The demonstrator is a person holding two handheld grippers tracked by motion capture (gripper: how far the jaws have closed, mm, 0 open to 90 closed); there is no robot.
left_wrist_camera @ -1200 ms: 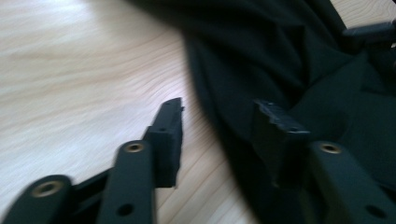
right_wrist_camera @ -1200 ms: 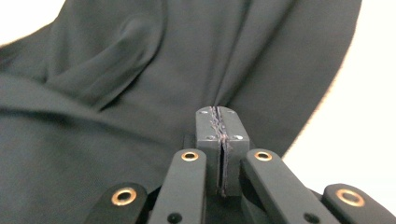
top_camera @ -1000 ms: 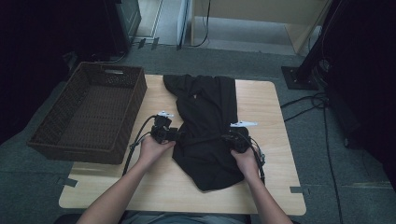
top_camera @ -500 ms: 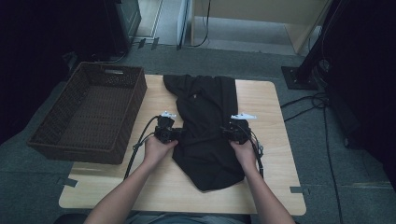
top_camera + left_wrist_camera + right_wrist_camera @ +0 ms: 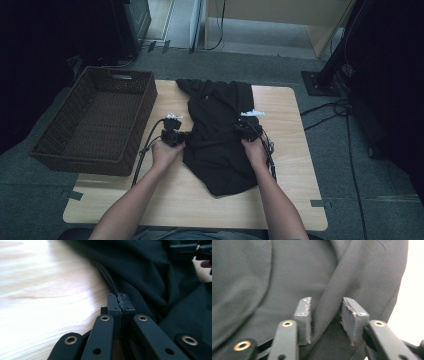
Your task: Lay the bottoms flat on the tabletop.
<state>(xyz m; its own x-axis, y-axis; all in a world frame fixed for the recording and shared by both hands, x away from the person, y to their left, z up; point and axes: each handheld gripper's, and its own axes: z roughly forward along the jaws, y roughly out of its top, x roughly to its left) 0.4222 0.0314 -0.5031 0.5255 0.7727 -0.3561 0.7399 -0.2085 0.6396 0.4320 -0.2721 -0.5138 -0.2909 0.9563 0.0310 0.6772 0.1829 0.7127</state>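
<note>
High view: black garment (image 5: 217, 135) spread mid-table (image 5: 295, 195), basket (image 5: 95, 120) at left; left gripper (image 5: 176, 137) at garment's left edge, right gripper (image 5: 245, 131) on its right side.
Left gripper view: jaws just closed tight, pinching garment hem (image 5: 120, 300).
Right gripper view: jaws half open, just narrowing, straddling cloth fold (image 5: 325, 312), pads not pressing.

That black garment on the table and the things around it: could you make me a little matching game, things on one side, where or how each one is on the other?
Things:
1. black garment
2. wicker basket
3. left gripper
4. right gripper

States or places:
A. jaws apart, a fold of cloth between them
B. hangs off the table's left edge, nothing inside
C. jaws pressed together on a cloth edge
D. spread rumpled along the middle of the wooden table

Pairs: 1-D, 2-B, 3-C, 4-A
</note>
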